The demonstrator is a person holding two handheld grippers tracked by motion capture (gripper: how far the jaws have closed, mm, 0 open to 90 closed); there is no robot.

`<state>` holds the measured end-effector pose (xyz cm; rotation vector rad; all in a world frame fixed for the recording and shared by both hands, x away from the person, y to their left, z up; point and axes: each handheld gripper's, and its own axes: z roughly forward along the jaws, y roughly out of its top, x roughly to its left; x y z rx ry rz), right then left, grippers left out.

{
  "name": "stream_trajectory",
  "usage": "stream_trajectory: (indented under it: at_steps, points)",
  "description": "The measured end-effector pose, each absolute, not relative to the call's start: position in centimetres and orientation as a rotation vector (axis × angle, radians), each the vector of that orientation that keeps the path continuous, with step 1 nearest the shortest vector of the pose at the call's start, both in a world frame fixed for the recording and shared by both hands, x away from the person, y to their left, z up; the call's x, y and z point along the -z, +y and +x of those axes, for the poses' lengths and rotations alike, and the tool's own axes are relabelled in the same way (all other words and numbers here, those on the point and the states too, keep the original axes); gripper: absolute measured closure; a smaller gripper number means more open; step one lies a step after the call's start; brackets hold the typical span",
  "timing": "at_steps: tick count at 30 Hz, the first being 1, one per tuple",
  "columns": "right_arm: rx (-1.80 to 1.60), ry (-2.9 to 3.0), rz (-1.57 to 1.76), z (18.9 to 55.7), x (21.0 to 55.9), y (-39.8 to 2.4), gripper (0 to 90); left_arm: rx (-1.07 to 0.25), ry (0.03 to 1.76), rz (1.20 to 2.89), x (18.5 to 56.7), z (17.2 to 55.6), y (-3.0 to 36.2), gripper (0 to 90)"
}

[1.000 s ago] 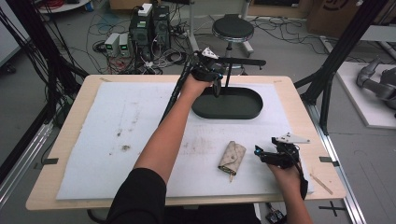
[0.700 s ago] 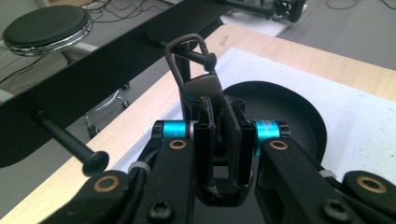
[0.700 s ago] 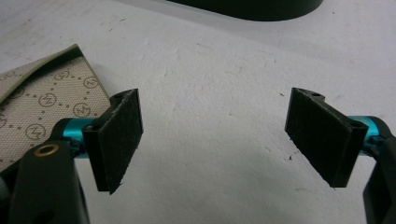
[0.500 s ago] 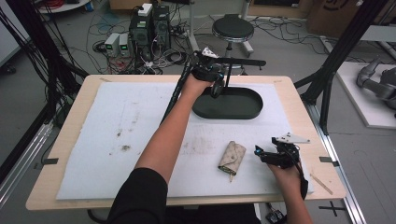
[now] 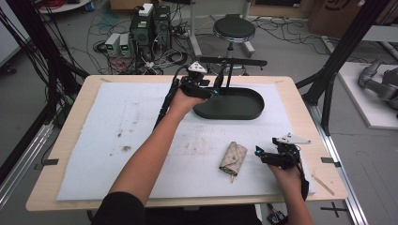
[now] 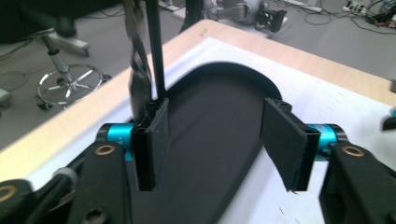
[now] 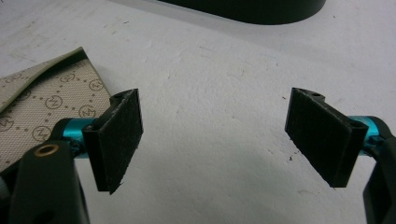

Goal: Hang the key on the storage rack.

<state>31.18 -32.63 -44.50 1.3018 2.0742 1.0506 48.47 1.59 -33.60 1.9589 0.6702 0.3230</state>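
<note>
A black oval base (image 5: 234,107) lies at the back of the mat, with a thin post (image 5: 229,77) and a cross bar (image 5: 234,61) rising from it. A dark strap-like item (image 5: 218,77) hangs beside the post; it is blurred in the left gripper view (image 6: 136,79). My left gripper (image 5: 213,89) hovers open over the base's left end (image 6: 215,154), its jaws just short of the post (image 6: 156,51) and gripping nothing. A beige patterned key pouch (image 5: 233,158) lies flat at the front right. My right gripper (image 5: 259,153) rests open just right of the pouch (image 7: 32,107), apart from it.
A white mat (image 5: 117,140) covers the wooden table. A thin wooden stick (image 5: 323,183) lies at the front right edge. Black frame struts (image 5: 328,84) stand at the right, and a stool (image 5: 233,29) and electronics boxes (image 5: 150,23) sit behind the table.
My left gripper has drawn back a little from the post, toward the near left. The right gripper and the pouch have stayed put.
</note>
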Motion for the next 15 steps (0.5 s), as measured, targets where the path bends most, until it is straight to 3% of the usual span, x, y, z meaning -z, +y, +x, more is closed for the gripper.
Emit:
stream_trajectory:
  at_steps: [6, 15]
  points:
    - [-1.048, 2.082, 1.289, 31.4, 44.5, -32.3, 19.5, -0.305, 0.693, 1.957, 34.8, 46.1, 4.7, 31.6]
    - [-1.042, 2.087, 1.289, 31.5, 44.6, -32.2, 19.5, -0.314, 0.749, 1.958, 37.2, 42.8, 9.4, 24.9]
